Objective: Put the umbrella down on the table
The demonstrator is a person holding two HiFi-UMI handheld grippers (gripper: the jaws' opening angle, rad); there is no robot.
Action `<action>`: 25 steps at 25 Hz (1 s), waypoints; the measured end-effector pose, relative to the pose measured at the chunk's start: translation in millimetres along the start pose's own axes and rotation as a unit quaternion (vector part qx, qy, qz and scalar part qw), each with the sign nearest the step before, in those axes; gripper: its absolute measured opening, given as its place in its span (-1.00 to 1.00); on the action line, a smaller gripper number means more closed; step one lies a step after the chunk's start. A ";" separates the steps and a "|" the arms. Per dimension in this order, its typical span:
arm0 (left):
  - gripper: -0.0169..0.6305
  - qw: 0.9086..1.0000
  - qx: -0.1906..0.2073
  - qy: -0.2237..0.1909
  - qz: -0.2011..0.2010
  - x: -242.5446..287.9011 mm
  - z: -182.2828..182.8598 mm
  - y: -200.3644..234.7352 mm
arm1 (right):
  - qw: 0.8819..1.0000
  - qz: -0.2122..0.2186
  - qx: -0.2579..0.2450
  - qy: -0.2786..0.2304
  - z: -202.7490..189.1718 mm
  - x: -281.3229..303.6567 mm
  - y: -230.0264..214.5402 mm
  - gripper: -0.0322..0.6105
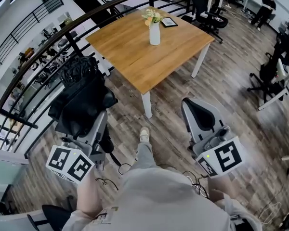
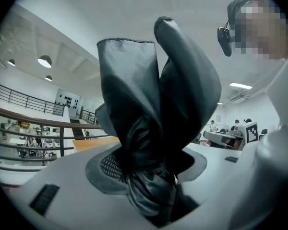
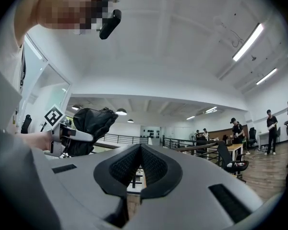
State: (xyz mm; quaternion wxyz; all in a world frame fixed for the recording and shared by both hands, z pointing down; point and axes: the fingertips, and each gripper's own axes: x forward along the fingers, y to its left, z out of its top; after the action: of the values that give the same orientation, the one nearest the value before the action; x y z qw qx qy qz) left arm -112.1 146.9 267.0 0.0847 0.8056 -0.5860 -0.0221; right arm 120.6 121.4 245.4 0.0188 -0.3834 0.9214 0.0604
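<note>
At eleven o'clock of the person's feet, the left gripper (image 1: pixel 90 125) is clenched on the folded black umbrella (image 1: pixel 81 96), which stands up out of it. The table (image 1: pixel 130 61) lies toward one o'clock, nearer this gripper. The right gripper (image 1: pixel 198 113) is closed and empty.

Black folded umbrella (image 1: pixel 82 97), fabric bunched, clamped in jaws of left gripper (image 1: pixel 86 129), held over floor, near wooden bench (image 1: pixel 130 57), not touching it

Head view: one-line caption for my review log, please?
Black umbrella clamped in the left gripper, short of the wooden table bearing a flower vase; right gripper shut and empty.
</note>
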 end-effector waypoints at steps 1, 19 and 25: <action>-0.16 1.000 -0.001 0.000 -0.001 6.6 1.9 6.4 | 1.000 0.000 -0.001 0.002 -0.7 8.7 -2.2 -0.81; -0.16 0.999 -0.006 0.042 -0.034 215.5 34.4 168.6 | 0.997 -0.026 -0.020 0.065 -15.0 226.6 -90.7 -0.81; -0.16 0.996 -0.003 0.081 -0.046 298.7 16.9 230.9 | 0.995 -0.028 -0.015 0.094 -44.1 303.2 -117.9 -0.81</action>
State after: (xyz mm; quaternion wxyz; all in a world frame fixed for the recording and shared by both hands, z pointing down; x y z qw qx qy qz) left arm -238.3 -207.1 306.8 0.1333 0.8308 -0.5391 0.0374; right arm -9.1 -180.1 253.3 -0.0720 -0.4136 0.9068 0.0379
